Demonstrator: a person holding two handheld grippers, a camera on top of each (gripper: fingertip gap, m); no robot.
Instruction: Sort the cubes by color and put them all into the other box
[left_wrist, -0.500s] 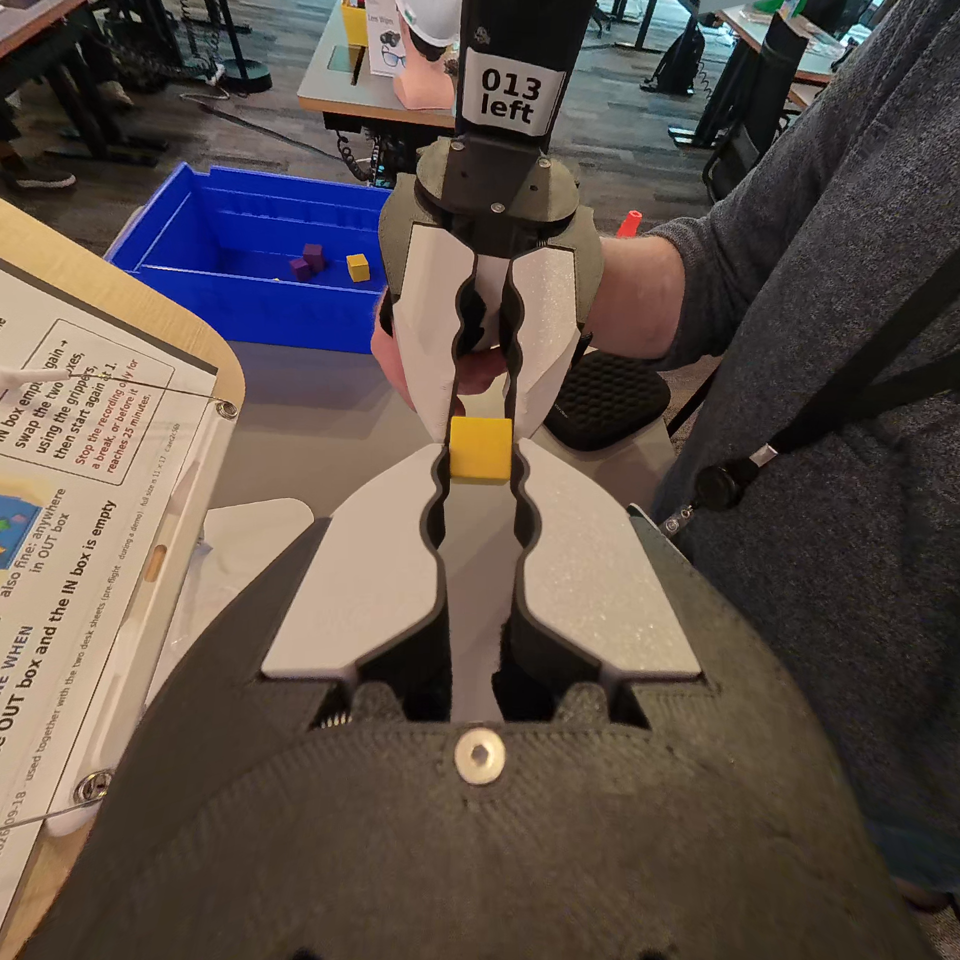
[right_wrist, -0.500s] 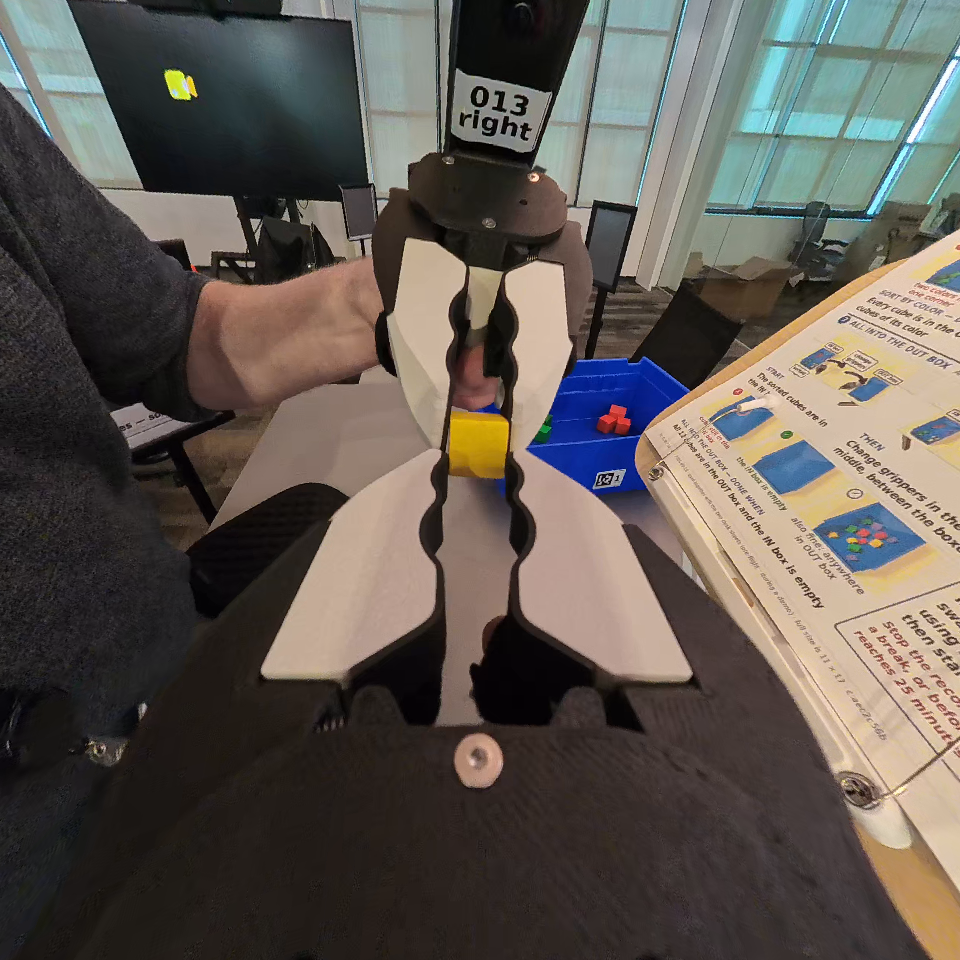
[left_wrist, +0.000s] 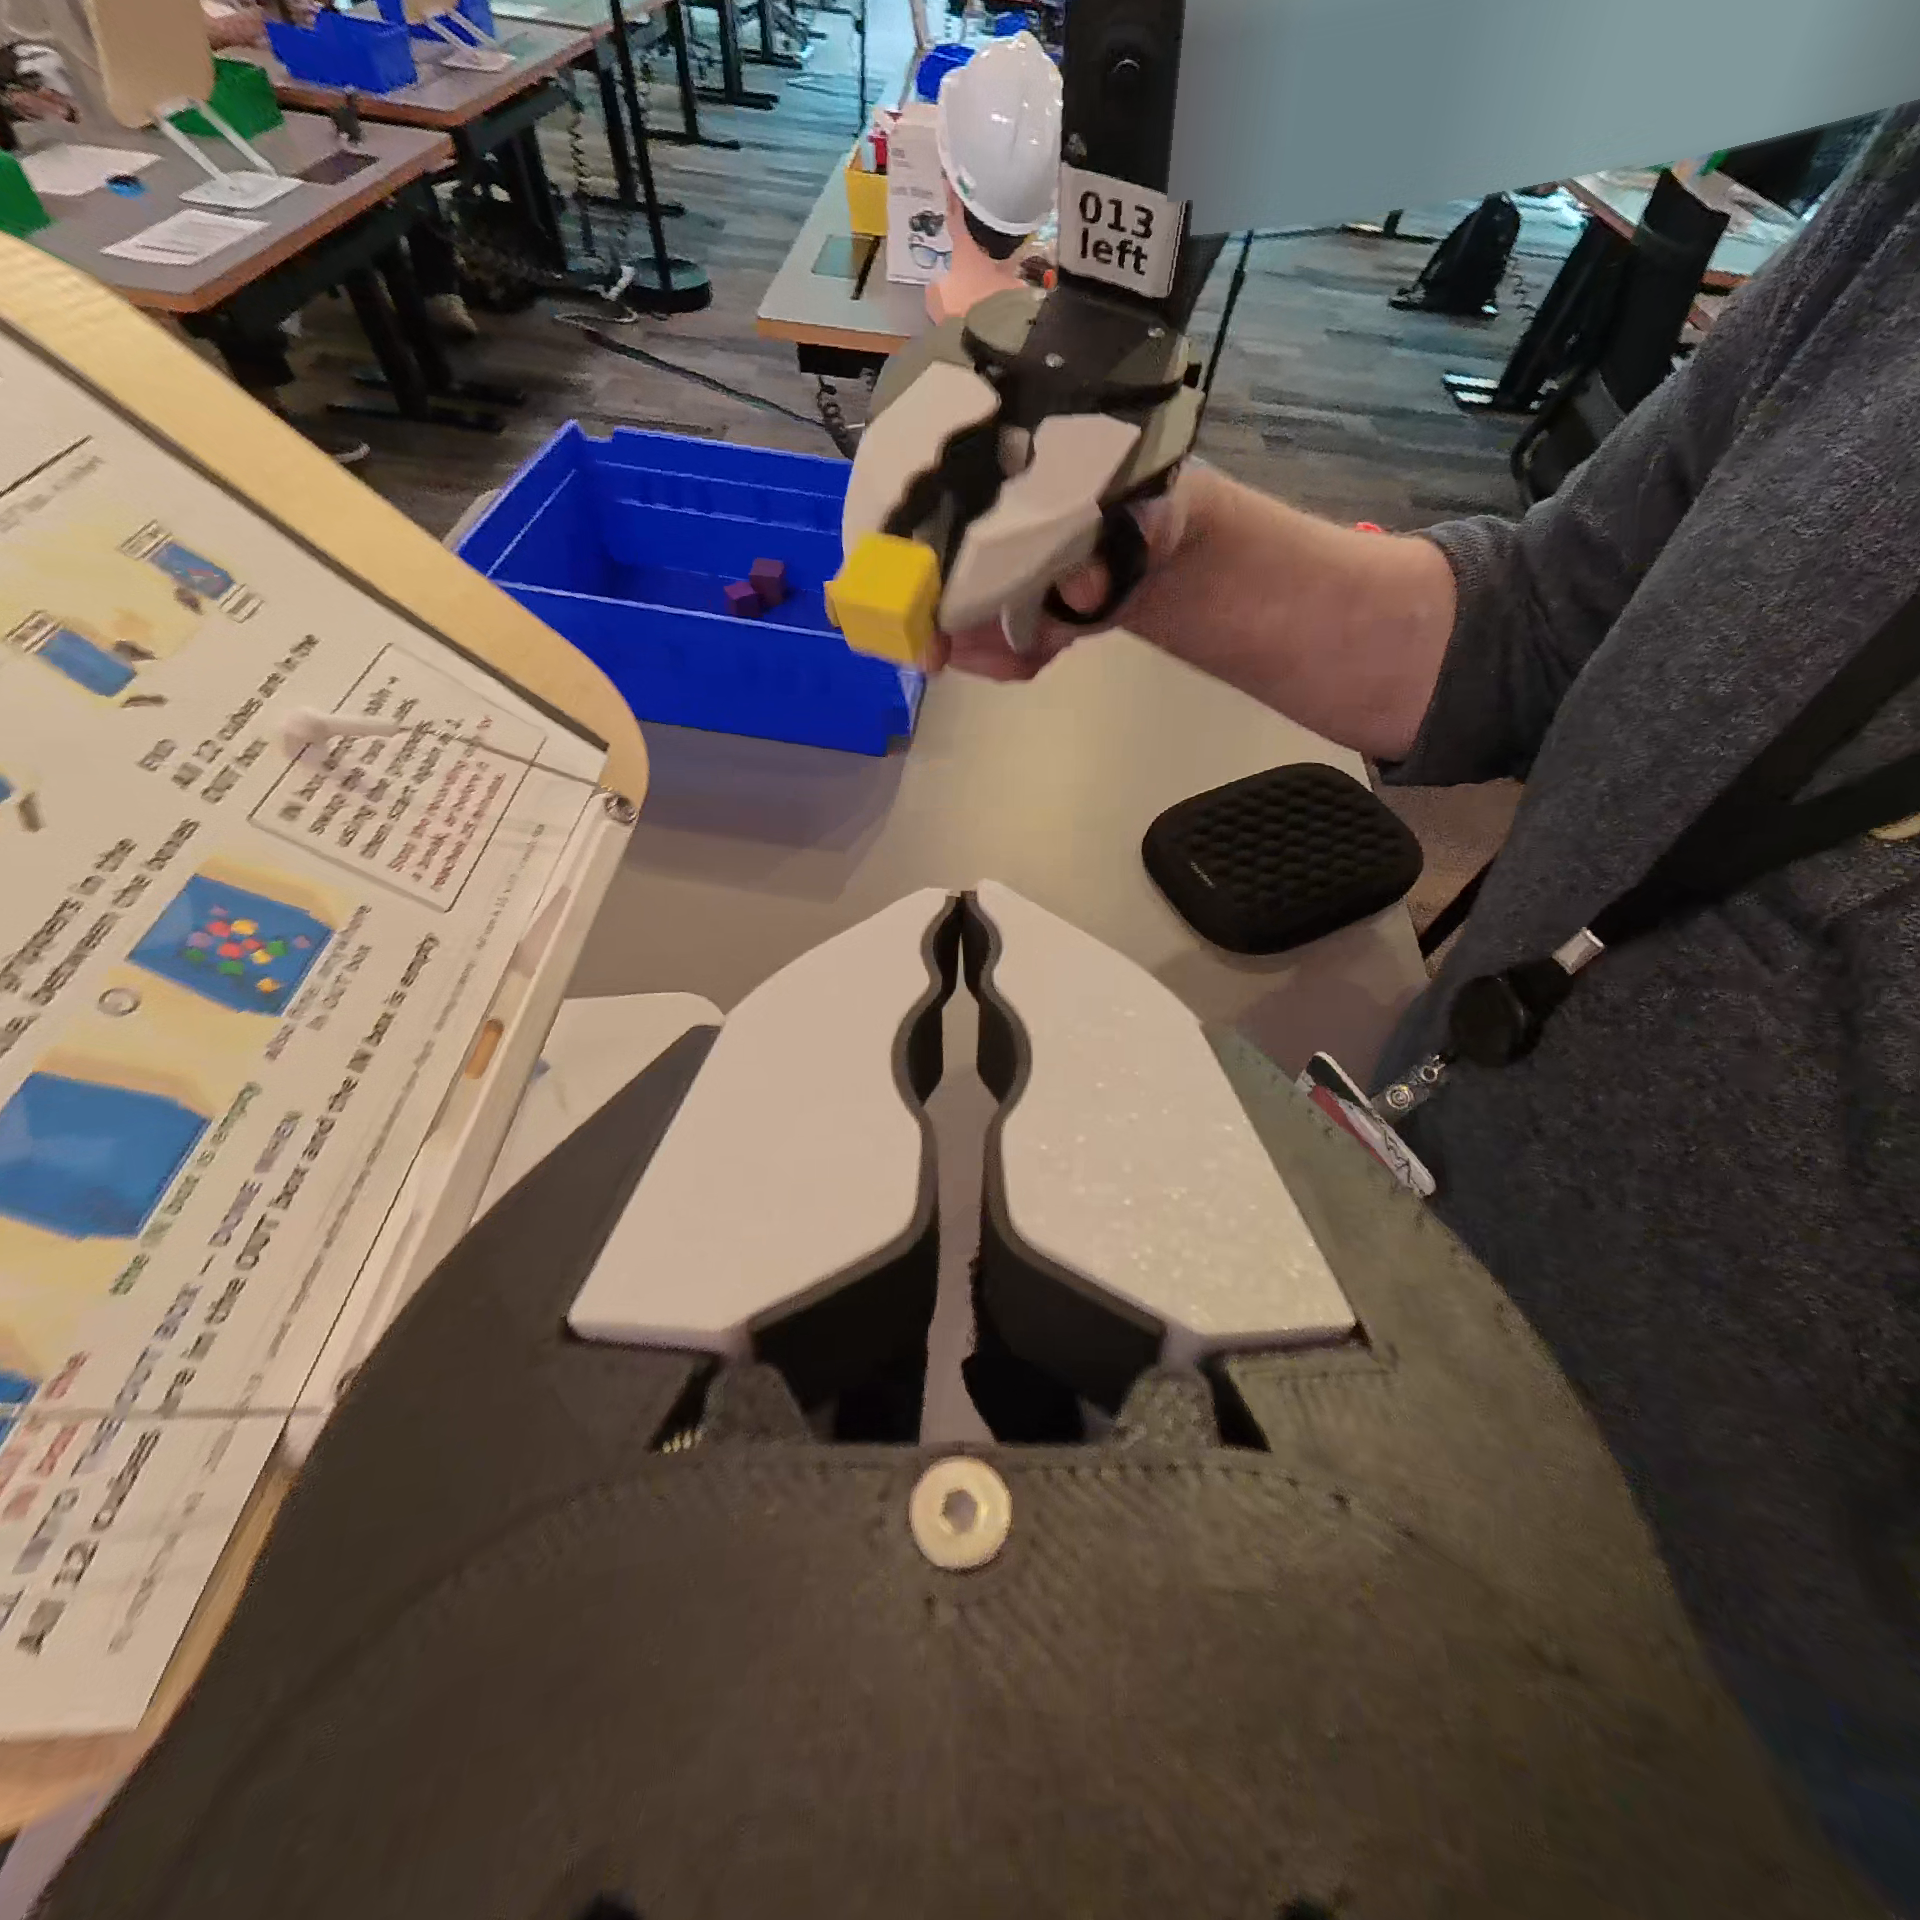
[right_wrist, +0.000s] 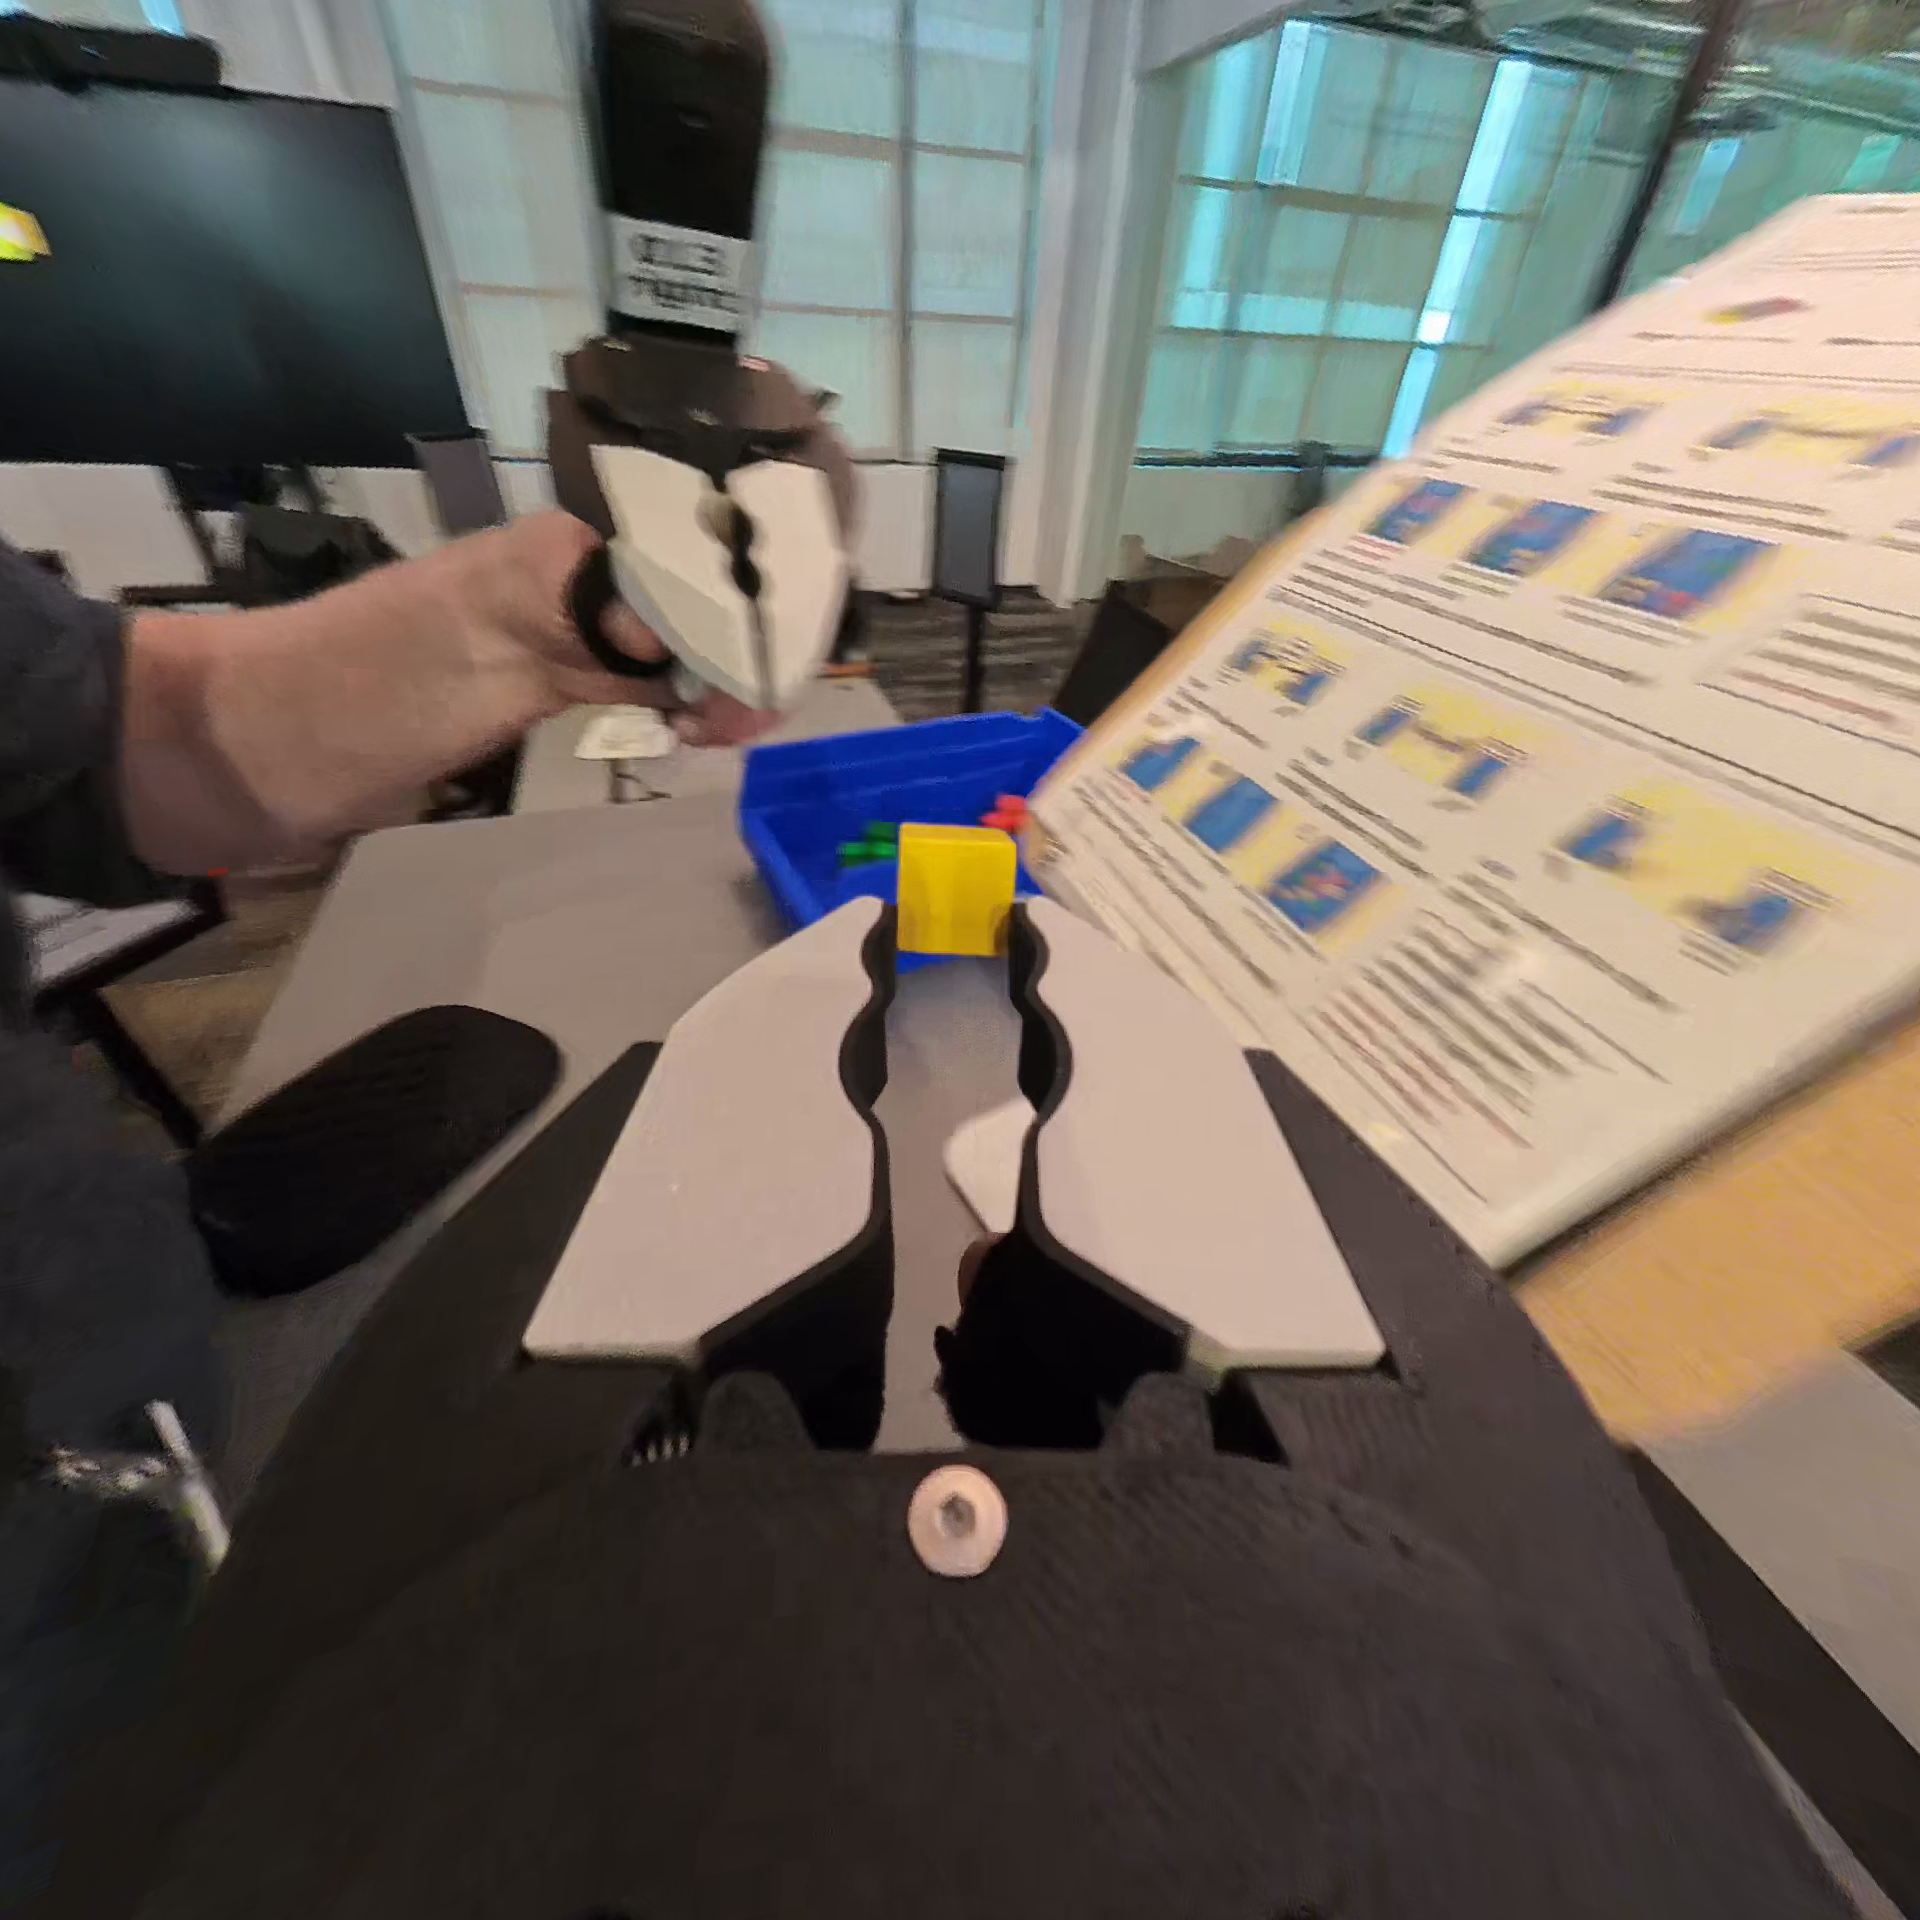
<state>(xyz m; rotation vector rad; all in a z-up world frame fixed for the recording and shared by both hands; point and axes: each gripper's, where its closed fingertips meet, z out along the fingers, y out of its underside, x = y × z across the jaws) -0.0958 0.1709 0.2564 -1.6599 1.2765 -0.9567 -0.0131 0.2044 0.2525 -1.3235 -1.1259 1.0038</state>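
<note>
Right wrist view shows your right gripper (right_wrist: 951, 914) alone now pinching the yellow cube (right_wrist: 954, 896), your left gripper (left_wrist: 961, 904) having let go and pressed shut, so the handover is done.

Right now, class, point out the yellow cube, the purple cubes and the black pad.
yellow cube (right_wrist: 954, 888): right wrist view, middle of its near face, between the right gripper's fingertips.
purple cubes (left_wrist: 756, 588): left wrist view, between the pair, inside the blue box.
black pad (left_wrist: 1281, 854): left wrist view, centre of its dimpled top.
</note>
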